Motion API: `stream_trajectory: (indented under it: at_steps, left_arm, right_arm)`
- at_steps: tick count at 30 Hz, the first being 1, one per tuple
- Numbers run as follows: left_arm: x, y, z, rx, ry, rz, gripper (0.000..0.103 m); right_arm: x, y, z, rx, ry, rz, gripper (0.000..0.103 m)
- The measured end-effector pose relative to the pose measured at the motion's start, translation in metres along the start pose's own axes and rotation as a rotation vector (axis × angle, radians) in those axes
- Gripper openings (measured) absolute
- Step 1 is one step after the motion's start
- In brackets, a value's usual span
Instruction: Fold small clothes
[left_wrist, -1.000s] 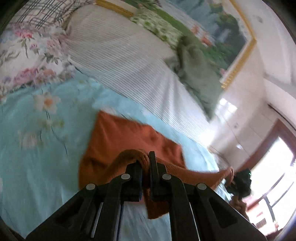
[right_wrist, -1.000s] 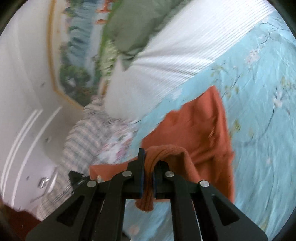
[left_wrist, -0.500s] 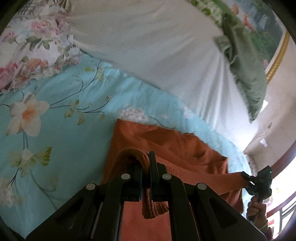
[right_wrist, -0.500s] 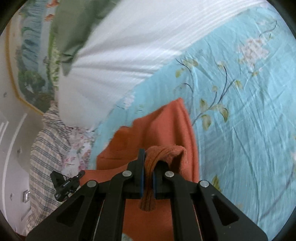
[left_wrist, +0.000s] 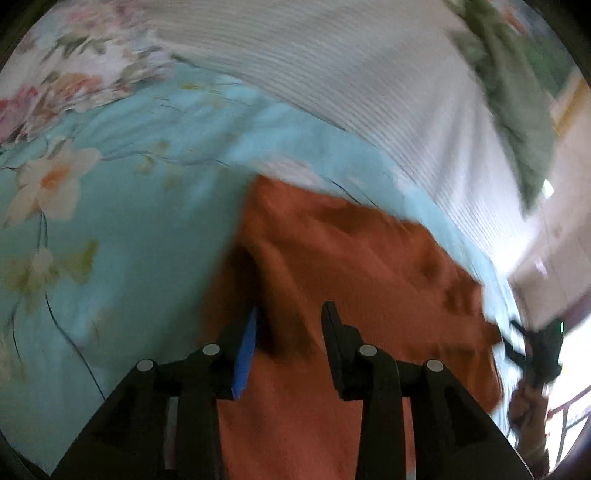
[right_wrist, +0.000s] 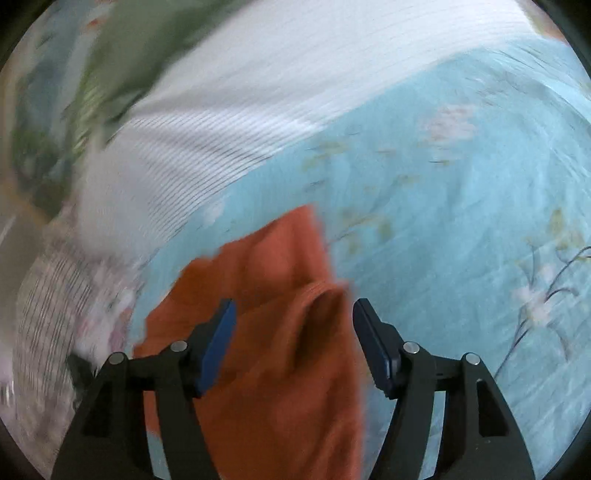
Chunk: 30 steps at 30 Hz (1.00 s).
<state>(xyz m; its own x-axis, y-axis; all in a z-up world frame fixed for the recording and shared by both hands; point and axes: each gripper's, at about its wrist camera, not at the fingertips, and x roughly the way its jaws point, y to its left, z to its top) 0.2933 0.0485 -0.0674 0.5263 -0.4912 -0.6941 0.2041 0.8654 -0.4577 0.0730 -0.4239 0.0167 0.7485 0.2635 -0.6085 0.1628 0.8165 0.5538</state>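
My left gripper (left_wrist: 290, 325) and right gripper (right_wrist: 293, 325) are both opening and squeeze nothing, so the orange top (left_wrist: 343, 258) lies folded over once on the blue bed sheet (left_wrist: 129, 229) under them, with more folds to do.

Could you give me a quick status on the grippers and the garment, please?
Left gripper and right gripper both opening, pads off cloth. Orange garment lying on bed. Nothing in the way.

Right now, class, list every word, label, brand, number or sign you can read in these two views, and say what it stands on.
None: no readable text in either view.
Orange garment: no label or print shows.
Blue floral bedsheet: flowers only, no writing.
White striped pillow: stripes only.
Both views are motion-blurred, so any small print would be unreadable.
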Motion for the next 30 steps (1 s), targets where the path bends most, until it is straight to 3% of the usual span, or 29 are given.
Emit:
stream_trajectory:
  at_steps: [4, 7, 10, 11, 12, 14, 17, 19, 20, 21, 25, 30]
  left_arm:
    - [0.012, -0.054, -0.042, 0.156, 0.115, -0.076, 0.034]
    - [0.035, -0.081, -0.058, 0.252, 0.174, -0.031, 0.034]
    - [0.047, -0.083, -0.043, 0.276, 0.168, -0.001, 0.034]
    - [0.052, -0.080, -0.035, 0.263, 0.167, 0.012, 0.028]
    - [0.057, -0.074, -0.020, 0.243, 0.154, 0.040, 0.022]
    - [0.061, -0.066, 0.002, 0.216, 0.124, 0.066, 0.021]
    - [0.064, -0.055, 0.036, 0.164, 0.050, 0.121, 0.023]
    - [0.059, -0.045, 0.055, 0.118, -0.012, 0.175, 0.030]
    - [0.055, -0.036, 0.065, 0.075, -0.046, 0.207, 0.037]
    - [0.052, -0.031, 0.069, 0.048, -0.065, 0.226, 0.044]
    - [0.030, -0.013, 0.063, -0.037, -0.096, 0.207, 0.045]
    - [-0.003, -0.019, 0.011, -0.054, -0.086, 0.143, 0.045]
  right_arm:
    - [0.052, 0.056, -0.035, -0.271, 0.247, 0.011, 0.067]
    - [0.080, 0.068, -0.042, -0.404, 0.306, -0.086, 0.065]
    - [0.092, 0.060, -0.017, -0.416, 0.266, -0.170, 0.064]
    - [0.094, 0.056, -0.006, -0.402, 0.240, -0.181, 0.064]
    - [0.095, 0.051, 0.008, -0.380, 0.196, -0.203, 0.064]
    - [0.091, 0.036, 0.036, -0.322, 0.103, -0.262, 0.064]
    - [0.079, 0.014, 0.062, -0.211, -0.016, -0.271, 0.064]
    - [0.066, 0.002, 0.072, -0.148, -0.067, -0.291, 0.065]
    - [0.060, -0.003, 0.074, -0.120, -0.081, -0.284, 0.065]
    - [0.052, -0.008, 0.073, -0.095, -0.087, -0.263, 0.065]
    - [0.035, 0.003, 0.048, -0.099, -0.078, -0.215, 0.065]
    - [0.030, 0.019, -0.001, -0.117, -0.018, -0.139, 0.065]
